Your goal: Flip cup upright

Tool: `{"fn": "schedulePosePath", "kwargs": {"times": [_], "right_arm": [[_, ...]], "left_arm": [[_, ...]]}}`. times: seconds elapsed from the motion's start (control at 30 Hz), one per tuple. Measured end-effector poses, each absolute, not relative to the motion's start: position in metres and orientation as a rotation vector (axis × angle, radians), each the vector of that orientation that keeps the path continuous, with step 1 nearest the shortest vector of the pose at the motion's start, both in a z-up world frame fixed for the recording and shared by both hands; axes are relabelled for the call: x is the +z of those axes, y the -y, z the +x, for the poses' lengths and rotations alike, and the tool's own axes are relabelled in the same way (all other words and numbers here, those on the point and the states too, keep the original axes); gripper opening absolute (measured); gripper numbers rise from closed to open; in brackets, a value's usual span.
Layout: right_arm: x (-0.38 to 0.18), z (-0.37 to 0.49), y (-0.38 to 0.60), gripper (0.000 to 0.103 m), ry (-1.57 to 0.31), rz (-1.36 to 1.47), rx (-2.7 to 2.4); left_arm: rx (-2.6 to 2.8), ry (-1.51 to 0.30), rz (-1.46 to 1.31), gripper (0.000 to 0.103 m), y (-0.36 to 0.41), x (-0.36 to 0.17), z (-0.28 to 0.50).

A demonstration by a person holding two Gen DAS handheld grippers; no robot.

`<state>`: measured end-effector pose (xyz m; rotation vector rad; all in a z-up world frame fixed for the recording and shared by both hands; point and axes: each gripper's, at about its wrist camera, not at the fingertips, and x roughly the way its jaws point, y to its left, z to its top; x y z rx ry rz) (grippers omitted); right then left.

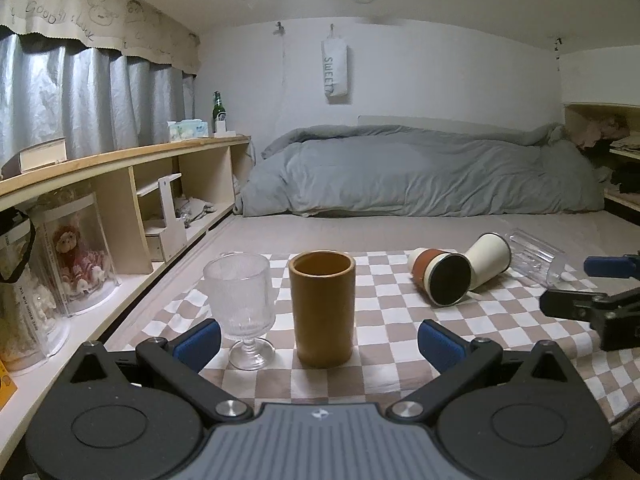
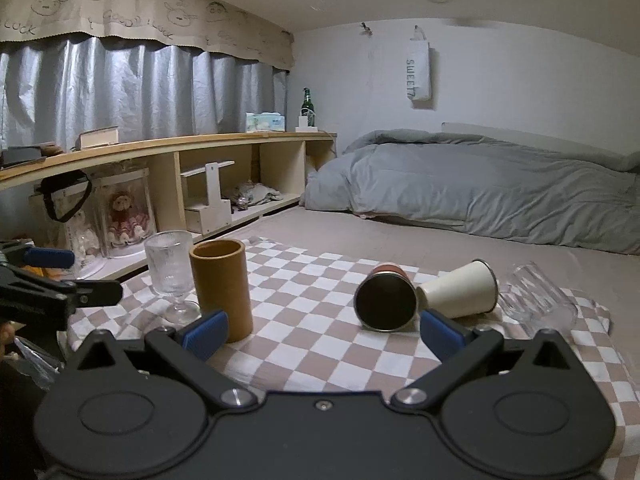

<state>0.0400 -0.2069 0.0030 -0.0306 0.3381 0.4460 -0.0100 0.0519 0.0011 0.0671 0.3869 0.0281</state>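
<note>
On a checkered cloth [image 1: 384, 320] three cups lie on their sides: a brown-banded cup with a black end [image 1: 440, 276] [image 2: 386, 298], a cream cup [image 1: 490, 258] [image 2: 460, 290] and a clear plastic cup [image 1: 536, 256] [image 2: 536, 296]. A tan cylinder cup [image 1: 322, 308] [image 2: 222, 288] and a ribbed stemmed glass [image 1: 242, 304] [image 2: 170, 270] stand upright. My left gripper [image 1: 320, 340] is open and empty, just short of the tan cup. My right gripper [image 2: 324, 334] is open and empty, near the brown-banded cup.
The cloth lies on a bed with a grey duvet [image 1: 420, 172] at the back. A wooden shelf unit [image 1: 132, 184] runs along the left with jars, a box, a book and a green bottle [image 1: 217, 110]. The right gripper shows at the left wrist view's right edge [image 1: 592, 292].
</note>
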Motion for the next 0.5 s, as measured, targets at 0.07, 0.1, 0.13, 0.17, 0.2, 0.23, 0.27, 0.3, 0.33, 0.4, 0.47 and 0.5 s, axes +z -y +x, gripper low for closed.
{"fn": "schedulePosePath", "kwargs": {"times": [0.07,0.1,0.13,0.17,0.2,0.23,0.27,0.3,0.33,0.4,0.47,0.5], "right_arm": [[0.0024,0.0411,0.2068,0.103,-0.339,-0.035,0.439],[0.002,0.0412,0.2067,0.103,-0.338,-0.036,0.438],[0.002,0.0417,0.2068,0.103,-0.338,-0.034,0.439],[0.0019,0.0416,0.2068,0.103,-0.339,-0.033,0.439],[0.0021,0.0413,0.207,0.103,-0.338,-0.031,0.44],[0.0023,0.0412,0.2069,0.103,-0.336,-0.03,0.441],[0.0025,0.0409,0.2068,0.103,-0.334,-0.028,0.443],[0.0025,0.0409,0.2068,0.103,-0.332,-0.028,0.446],[0.0024,0.0402,0.2062,0.103,-0.331,-0.028,0.447],[0.0023,0.0396,0.2053,0.103,-0.33,-0.031,0.449],[0.0018,0.0386,0.205,0.103,-0.33,-0.034,0.451],[0.0018,0.0384,0.2048,0.103,-0.33,-0.034,0.451]], "left_arm": [[0.024,-0.387,0.068,0.103,-0.0516,0.001,-0.0108],[0.024,-0.388,0.069,0.103,-0.0515,0.0009,-0.0106],[0.025,-0.389,0.068,0.103,-0.0519,0.0008,-0.0106],[0.027,-0.392,0.068,0.103,-0.0524,0.0008,-0.0101],[0.03,-0.395,0.067,0.103,-0.0528,0.0003,-0.01],[0.032,-0.397,0.067,0.103,-0.0532,0.0001,-0.0098],[0.034,-0.399,0.067,0.103,-0.0533,-0.0001,-0.0095],[0.035,-0.4,0.067,0.103,-0.0526,-0.0002,-0.009],[0.036,-0.401,0.067,0.103,-0.0525,-0.0004,-0.009],[0.038,-0.402,0.068,0.103,-0.0522,-0.0005,-0.009],[0.038,-0.403,0.07,0.103,-0.0518,-0.0008,-0.0086],[0.038,-0.403,0.07,0.103,-0.0517,-0.0008,-0.0086]]}}
